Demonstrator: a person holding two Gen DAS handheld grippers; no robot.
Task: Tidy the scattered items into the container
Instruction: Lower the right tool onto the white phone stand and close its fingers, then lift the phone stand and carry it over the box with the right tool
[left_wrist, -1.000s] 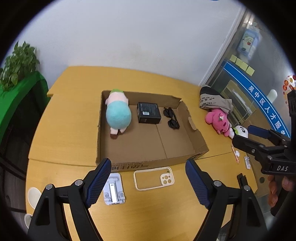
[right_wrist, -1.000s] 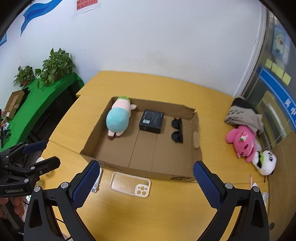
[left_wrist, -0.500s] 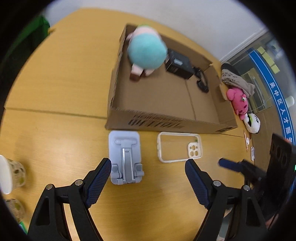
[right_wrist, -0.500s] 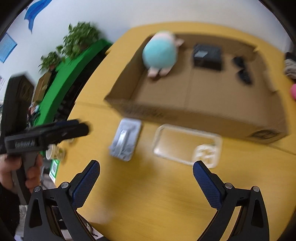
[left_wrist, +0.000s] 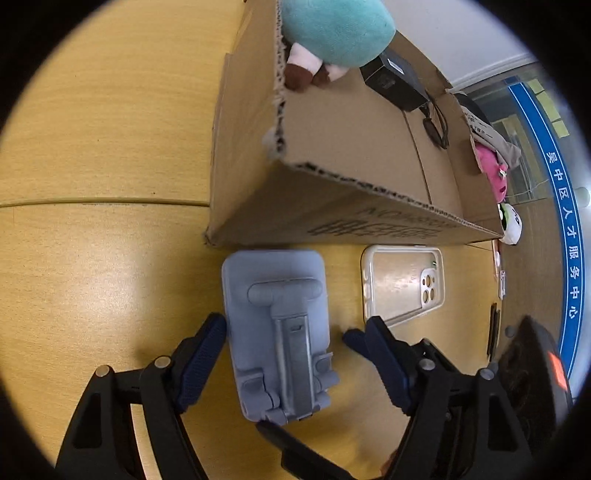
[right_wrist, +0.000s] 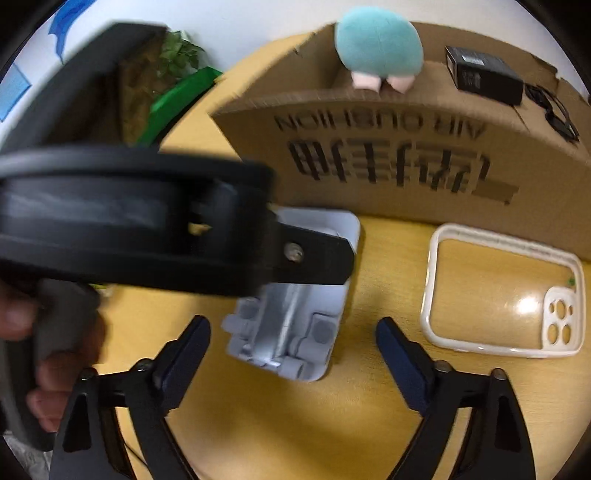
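Note:
A grey-blue folding phone stand (left_wrist: 277, 332) lies flat on the wooden table in front of the cardboard box (left_wrist: 332, 218). My left gripper (left_wrist: 295, 328) straddles it. The jaws are closing; the left pad is at the stand's edge and the right pad is still apart from it. My right gripper (right_wrist: 291, 325) straddles the near end of the same stand (right_wrist: 291, 325), also closing, with gaps on both sides. A clear phone case (left_wrist: 402, 284) (right_wrist: 502, 291) lies to the right. The left gripper's black body (right_wrist: 129, 221) hides the stand's far half.
The box (right_wrist: 369, 158) holds a teal plush (right_wrist: 380, 44), a black carton (right_wrist: 484, 77) and sunglasses (right_wrist: 554, 114). A pink plush (left_wrist: 493, 173), a panda plush (left_wrist: 511, 221) and a grey cloth (left_wrist: 491, 133) lie beyond its right wall. A hand (right_wrist: 48, 369) holds the left tool.
Both grippers have dropped from high above the box to just over the table, closing in on the phone stand from two sides. Both pairs of jaws have narrowed a little.

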